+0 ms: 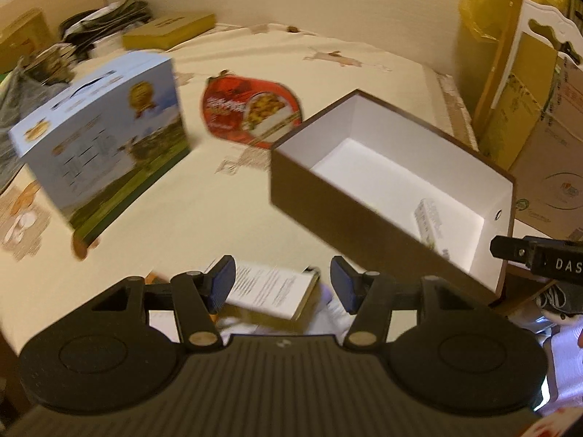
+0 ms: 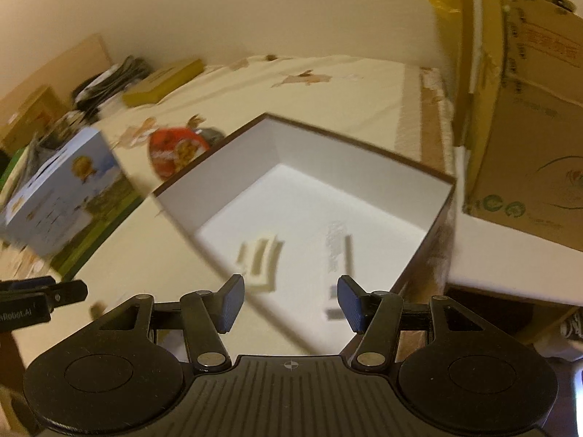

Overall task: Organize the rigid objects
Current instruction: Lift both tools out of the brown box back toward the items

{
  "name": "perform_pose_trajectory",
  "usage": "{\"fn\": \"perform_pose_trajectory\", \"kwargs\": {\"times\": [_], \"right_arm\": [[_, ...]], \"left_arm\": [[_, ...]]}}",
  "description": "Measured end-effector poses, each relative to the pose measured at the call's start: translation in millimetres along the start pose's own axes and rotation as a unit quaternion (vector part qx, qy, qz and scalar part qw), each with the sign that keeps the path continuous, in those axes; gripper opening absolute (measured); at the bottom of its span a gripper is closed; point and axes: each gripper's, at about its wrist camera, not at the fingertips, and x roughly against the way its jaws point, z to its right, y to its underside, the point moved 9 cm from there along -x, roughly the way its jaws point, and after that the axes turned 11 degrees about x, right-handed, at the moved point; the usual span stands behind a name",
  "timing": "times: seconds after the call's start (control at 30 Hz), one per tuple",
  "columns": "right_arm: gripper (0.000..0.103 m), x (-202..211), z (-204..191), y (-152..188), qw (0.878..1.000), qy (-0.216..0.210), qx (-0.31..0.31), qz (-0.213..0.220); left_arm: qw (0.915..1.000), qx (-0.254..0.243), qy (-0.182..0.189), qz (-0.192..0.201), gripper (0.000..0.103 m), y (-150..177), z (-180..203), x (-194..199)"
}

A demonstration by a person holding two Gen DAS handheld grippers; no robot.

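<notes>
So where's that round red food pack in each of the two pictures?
Left wrist view: the red pack lies on the bed just above centre, between the blue box on its left and the open brown box on its right.
Right wrist view: the pack sits left of centre, partly hidden behind the brown box's far corner.
Shared landmark: the blue box, left of the pack in both.

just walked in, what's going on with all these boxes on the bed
A person holds a gripper in each hand above a bed. The left gripper and right gripper are both open and hold nothing. An open brown box already has a few small items inside. A blue carton and red packet lie outside.
</notes>
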Motion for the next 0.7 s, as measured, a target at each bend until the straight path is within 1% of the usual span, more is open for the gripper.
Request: {"fn": "perform_pose_trajectory", "kwargs": {"times": [0.13,0.33,0.57,0.7], "right_arm": [[0.054,-1,-23,10,0.999,-0.025,0.019,-0.012],[0.054,-7,-56,21,0.997,-0.056,0.054,-0.026],[0.054,-21,-88,34,0.992,-0.090,0.083,-0.041],[0.054,-28,-103,40,0.988,-0.103,0.102,-0.044]], "left_arm": [[0.9997,0.018,-0.013,-0.007,0.053,16,-21,14],[0.9981,0.043,-0.036,-0.027,0.053,41,-50,21],[0.9955,0.066,-0.050,-0.045,0.053,62,-70,19],[0.9945,0.073,-0.054,-0.053,0.053,70,-75,15]]}}
